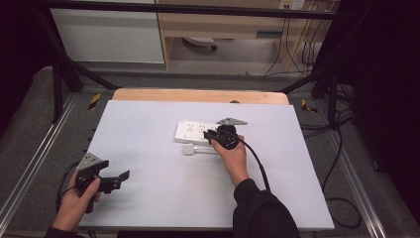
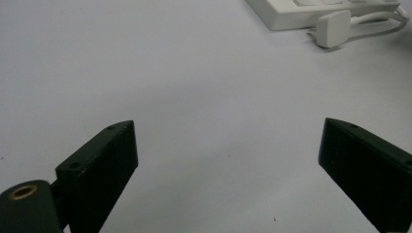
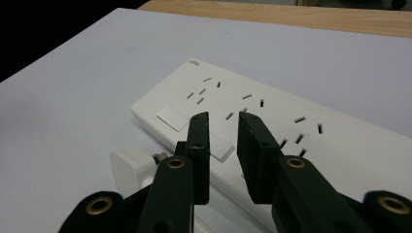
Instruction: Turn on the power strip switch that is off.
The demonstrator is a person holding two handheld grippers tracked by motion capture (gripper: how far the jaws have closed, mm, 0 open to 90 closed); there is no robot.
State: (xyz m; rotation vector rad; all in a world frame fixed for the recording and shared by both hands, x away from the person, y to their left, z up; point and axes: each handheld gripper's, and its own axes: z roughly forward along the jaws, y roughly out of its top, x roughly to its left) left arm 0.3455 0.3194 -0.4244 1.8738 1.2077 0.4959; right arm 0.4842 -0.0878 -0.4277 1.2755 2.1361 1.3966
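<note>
The right gripper point(image 3: 223, 121) hangs over the flat white plastic power strip point(image 3: 272, 126) mid-table, jaws close together, seemingly pinching nothing. The left gripper point(image 2: 228, 160) waits far away, jaws wide and released.

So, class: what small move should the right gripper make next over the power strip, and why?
Probably ease the right gripper down onto the power strip's switch: its narrowed, empty jaws hover just above that rocker, while the white plug lies unplugged beside the strip.
</note>
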